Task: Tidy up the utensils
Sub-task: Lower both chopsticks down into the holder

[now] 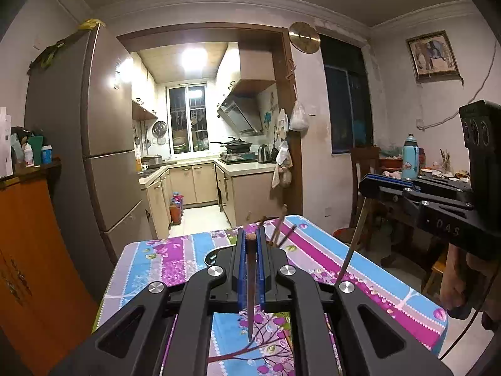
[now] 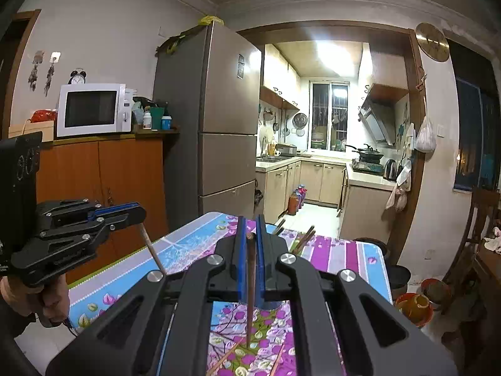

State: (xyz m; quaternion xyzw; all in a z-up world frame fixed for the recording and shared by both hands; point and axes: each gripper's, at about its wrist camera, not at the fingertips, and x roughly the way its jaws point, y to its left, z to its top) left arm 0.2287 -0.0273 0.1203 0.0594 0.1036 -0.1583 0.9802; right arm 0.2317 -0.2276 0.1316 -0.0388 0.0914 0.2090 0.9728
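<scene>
Each gripper, left [image 1: 250,241] and right [image 2: 250,235], has its jaws clamped on 1 chopstick [image 1: 250,285] above the worktop [image 1: 175,260]; loose chopsticks [image 1: 280,232] lie near its far edge.

fridge [image 2: 219,119] left of lit kitchen doorway [image 2: 328,125] | microwave [image 2: 94,109] on orange cabinet [image 2: 103,175]

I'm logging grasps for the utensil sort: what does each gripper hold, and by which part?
Each holds one brown chopstick near its thick upper end, tip hanging down over the table: left gripper on its chopstick, right gripper on its chopstick.
</scene>
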